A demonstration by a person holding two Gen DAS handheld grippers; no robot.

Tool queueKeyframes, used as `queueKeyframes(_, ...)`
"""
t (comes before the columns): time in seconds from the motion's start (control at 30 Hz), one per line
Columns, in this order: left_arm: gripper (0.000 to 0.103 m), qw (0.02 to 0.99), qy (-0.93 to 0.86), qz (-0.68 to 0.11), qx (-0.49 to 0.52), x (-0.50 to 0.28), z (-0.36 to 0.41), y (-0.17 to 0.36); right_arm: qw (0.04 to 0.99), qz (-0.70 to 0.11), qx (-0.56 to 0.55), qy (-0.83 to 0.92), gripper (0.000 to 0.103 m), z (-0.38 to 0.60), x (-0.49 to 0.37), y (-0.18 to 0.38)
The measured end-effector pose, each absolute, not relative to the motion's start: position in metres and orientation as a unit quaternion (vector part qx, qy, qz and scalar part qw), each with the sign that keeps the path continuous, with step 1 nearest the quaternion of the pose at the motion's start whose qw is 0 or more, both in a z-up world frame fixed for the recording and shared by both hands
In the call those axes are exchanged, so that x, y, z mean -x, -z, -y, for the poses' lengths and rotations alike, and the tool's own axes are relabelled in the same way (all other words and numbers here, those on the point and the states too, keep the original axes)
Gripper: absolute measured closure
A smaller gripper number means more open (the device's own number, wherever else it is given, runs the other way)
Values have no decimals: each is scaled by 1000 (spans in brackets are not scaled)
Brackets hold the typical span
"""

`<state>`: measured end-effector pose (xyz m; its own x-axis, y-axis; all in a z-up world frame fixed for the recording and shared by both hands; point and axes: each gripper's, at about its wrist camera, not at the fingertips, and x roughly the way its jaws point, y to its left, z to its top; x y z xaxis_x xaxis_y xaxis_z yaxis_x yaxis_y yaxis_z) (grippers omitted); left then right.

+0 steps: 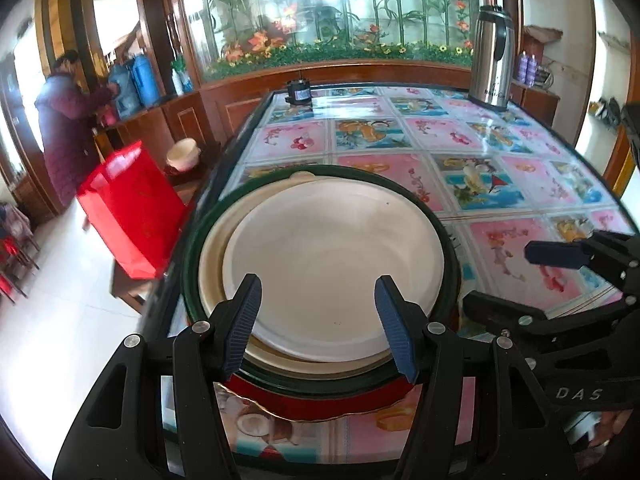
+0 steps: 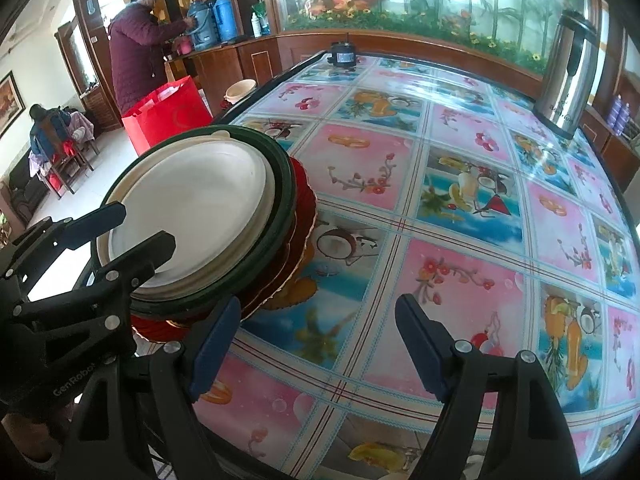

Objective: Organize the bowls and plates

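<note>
Your left gripper (image 1: pixel 318 320) angles down over the stack of plates (image 1: pixel 320 264) at the table's (image 1: pixel 440 128) near left edge, jaws parted, gripping nothing. Your right gripper (image 2: pixel 318 344) tilts down just right of the stack, jaws wide and empty.

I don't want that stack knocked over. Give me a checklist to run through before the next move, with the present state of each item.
1. White plate seated on top of the stack: ok.
2. Stack centred: not ok; the red plates jut out from under the green-rimmed dish.
3. Left tool open, its pads clear of the plate: ok.
4. Right tool open over bare tablecloth, holding nothing: ok.
5. Stack's margin from the table edge: cannot tell.
6. Metal flask far from the stack: ok.
</note>
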<state>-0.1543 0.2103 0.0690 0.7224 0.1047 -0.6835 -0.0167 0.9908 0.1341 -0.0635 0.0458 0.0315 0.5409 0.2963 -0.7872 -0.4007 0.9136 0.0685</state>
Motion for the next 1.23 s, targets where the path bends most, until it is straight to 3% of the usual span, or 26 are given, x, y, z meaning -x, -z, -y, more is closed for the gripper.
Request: queueKeyframes(1.23,43,924,-2,-382,-26,154,-217,-73,876,-431,57,-208,23,-47,63,-35)
